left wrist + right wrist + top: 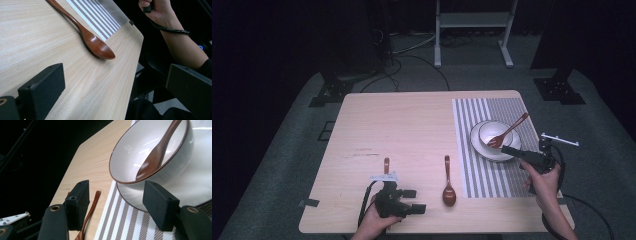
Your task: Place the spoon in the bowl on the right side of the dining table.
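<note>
- right gripper [508, 149] sits at the near rim of the white bowl [497, 134], jaws apart, nothing between the pads
- bowl stands on a white plate [478, 146] on the striped placemat [472, 170]; a brown wooden spoon [508, 131] rests in it, handle leaning out over the far right rim
- second wooden spoon [448, 181] lies flat on the table [412, 130], just left of the placemat, bowl end toward the person
- left gripper [419, 201] rests at the near table edge, jaws apart and empty, pointing toward that second spoon
</note>
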Available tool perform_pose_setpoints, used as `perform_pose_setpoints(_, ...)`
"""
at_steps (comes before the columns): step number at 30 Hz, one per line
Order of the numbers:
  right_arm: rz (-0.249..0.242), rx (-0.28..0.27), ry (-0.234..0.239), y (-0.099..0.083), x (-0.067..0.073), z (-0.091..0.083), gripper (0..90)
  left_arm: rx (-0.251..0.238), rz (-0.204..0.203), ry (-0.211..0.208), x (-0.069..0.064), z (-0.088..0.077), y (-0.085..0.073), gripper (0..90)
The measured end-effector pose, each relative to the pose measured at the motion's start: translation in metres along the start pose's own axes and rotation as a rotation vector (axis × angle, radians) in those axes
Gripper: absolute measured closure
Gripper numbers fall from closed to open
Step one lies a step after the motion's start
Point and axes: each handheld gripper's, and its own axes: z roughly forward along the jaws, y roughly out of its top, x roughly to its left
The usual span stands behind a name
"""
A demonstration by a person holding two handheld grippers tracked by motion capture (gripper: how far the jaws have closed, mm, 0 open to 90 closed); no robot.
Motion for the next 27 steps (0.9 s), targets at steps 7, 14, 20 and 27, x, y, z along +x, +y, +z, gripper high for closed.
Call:
perform_pose_setpoints(7, -0.007, 0.019, 0.021, -0.008, 0.006, 0.003, 36.9, 0.0, 0.002, 0.001, 0.0, -0.001, 0.0, 0.9)
perform_pose_setpoints(14, -0.015, 0.043, 0.038, -0.017, 0.013, 0.007, 36.8, 0.0, 0.002, 0.002, 0.0, -0.001, 0.0, 0.9)
perform_pose_setpoints(20, -0.028, 0.067, 0.05, -0.024, 0.018, 0.012, 36.6, -0.001, 0.002, 0.003, -0.001, -0.001, 0.0, 0.9)
perform_pose_setpoints(27, -0.034, 0.089, 0.064, -0.032, 0.022, 0.017, 36.6, -0.002, 0.003, 0.005, -0.001, -0.002, 0.0, 0.9)
